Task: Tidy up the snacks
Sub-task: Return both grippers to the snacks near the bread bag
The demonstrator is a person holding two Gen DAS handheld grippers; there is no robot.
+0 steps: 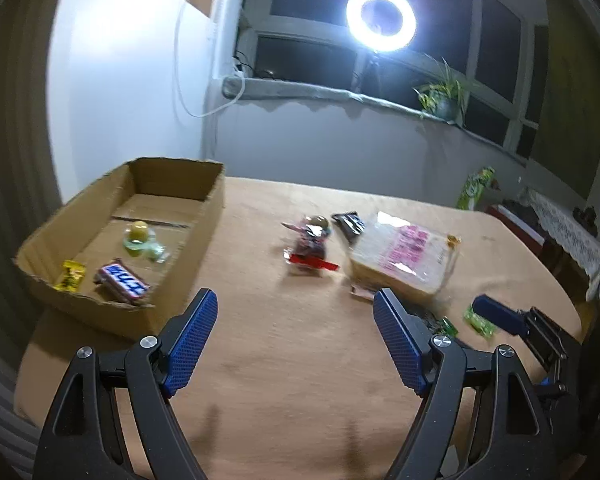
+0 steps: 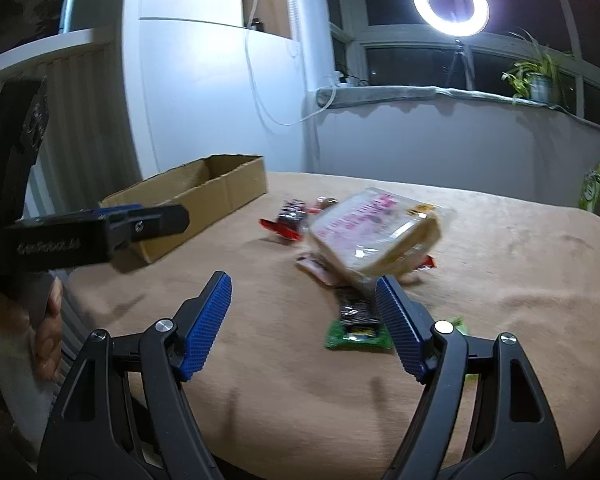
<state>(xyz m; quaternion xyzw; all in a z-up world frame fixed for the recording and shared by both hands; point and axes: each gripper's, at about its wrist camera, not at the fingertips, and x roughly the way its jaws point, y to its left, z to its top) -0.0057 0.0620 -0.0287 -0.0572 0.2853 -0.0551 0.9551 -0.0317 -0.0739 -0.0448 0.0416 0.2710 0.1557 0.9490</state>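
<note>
1. Both tools are released and grasp nothing: the left hand-held gripper [image 1: 294, 316] and the right hand-held gripper [image 2: 304, 300] hover over the desk [image 1: 284, 380], probably between picks.
2. Three snacks lie in the cardboard box [image 1: 204, 236]; a bread bag [image 1: 404, 256] and small packets wait outside it.
3. Motion blur makes the packet labels unreadable.

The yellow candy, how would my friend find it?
Look for the cardboard box on the table's left side. In its near left corner lies the yellow candy, next to a blue-labelled bar. It is the box's only all-yellow wrapper, and smaller than that bar.
</note>
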